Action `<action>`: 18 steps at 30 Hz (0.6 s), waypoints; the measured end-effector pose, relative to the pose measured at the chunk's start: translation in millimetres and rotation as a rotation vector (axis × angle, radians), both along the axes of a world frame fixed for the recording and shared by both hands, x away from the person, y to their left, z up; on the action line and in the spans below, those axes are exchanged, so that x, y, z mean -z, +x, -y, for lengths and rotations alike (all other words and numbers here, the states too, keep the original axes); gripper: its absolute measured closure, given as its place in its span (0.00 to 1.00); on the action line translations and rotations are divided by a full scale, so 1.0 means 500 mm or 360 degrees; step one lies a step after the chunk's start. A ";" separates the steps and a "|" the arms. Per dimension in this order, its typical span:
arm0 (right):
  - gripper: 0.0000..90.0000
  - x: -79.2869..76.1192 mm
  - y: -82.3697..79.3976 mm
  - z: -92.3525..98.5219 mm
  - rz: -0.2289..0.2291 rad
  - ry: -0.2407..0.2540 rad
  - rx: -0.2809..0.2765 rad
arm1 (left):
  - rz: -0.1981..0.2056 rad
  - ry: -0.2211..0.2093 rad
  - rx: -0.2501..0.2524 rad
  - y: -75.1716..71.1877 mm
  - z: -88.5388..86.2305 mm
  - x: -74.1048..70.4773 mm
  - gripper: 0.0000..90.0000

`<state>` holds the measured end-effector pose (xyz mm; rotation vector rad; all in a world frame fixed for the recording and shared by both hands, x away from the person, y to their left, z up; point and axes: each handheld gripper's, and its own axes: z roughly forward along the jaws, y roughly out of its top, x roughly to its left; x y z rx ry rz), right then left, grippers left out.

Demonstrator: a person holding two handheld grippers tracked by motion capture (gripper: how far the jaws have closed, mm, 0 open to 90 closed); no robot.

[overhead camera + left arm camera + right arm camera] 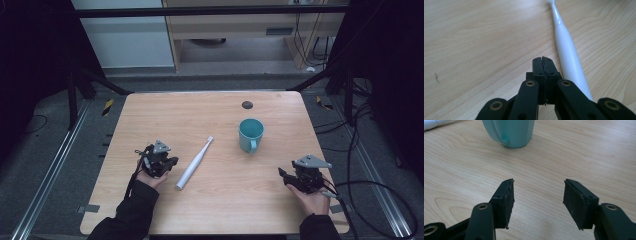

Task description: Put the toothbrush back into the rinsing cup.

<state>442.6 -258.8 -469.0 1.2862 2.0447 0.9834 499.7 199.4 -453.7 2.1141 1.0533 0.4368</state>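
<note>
Here the electric toothbrush (194,165) lies just right of the left gripper (543,61), whose jaws are pressed together on nothing, its long axis slanting head-first toward the teal mug (250,134), while the right gripper (537,202), jaws gaping and bare, faces that mug from well apart.

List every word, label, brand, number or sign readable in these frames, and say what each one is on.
None: no text can be read in any view.
Toothbrush: plain white, no marking visible.
Mug: plain teal, no print visible.
Table: bare wood grain, no label.
Left gripper and right gripper: black, unmarked.
Yellow-and-black hazard stripes on the floor beside the table: a pattern, no wording.
</note>
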 end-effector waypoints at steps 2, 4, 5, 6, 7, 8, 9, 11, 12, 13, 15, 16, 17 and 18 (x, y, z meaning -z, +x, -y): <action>0.46 0.000 0.000 -0.001 -0.0001 0.0004 0.0003 | 0.0018 -0.0017 0.0006 -0.002 0.007 -0.006 1.00; 0.46 0.000 0.001 0.000 -0.0001 0.0000 -0.0001 | 0.0016 -0.0018 0.0014 -0.002 0.016 -0.007 1.00; 0.46 0.000 0.001 0.000 0.0000 0.0001 -0.0002 | 0.0017 -0.0023 0.0016 0.000 0.022 -0.008 1.00; 0.46 0.000 0.001 0.000 0.0000 0.0002 0.0000 | 0.0016 -0.0027 0.0016 0.002 0.026 -0.008 1.00; 0.46 0.000 0.001 0.000 0.0002 0.0003 -0.0001 | 0.0017 -0.0027 0.0019 0.005 0.032 -0.010 1.00; 0.46 0.000 0.002 0.001 0.0001 0.0006 0.0002 | 0.0016 -0.0031 0.0021 0.007 0.035 -0.013 1.00; 0.46 0.000 0.002 0.001 -0.0003 0.0012 0.0005 | 0.0018 -0.0042 0.0022 0.009 0.040 -0.016 1.00; 0.46 0.000 0.002 0.001 -0.0002 0.0010 0.0005 | 0.0029 -0.0051 0.0029 0.018 0.055 -0.023 1.00; 0.46 0.000 0.002 0.001 -0.0002 0.0010 0.0005 | 0.0029 -0.0051 0.0029 0.018 0.055 -0.023 0.99; 0.45 0.000 0.002 0.001 0.0000 0.0012 0.0007 | 0.0029 -0.0040 0.0046 0.022 0.065 -0.022 0.98; 0.45 0.000 0.002 0.001 0.0001 0.0017 0.0011 | 0.0013 -0.0027 0.0068 0.022 0.071 -0.018 0.91; 0.45 0.001 0.003 0.002 -0.0001 0.0021 0.0016 | 0.0013 -0.0027 0.0068 0.022 0.071 -0.018 0.86; 0.44 0.002 0.004 0.003 -0.0003 0.0018 0.0011 | -0.0015 -0.0001 0.0076 0.024 0.076 -0.012 0.80; 0.44 0.003 0.004 0.003 -0.0008 0.0018 0.0010 | -0.0015 -0.0001 0.0076 0.024 0.076 -0.012 0.74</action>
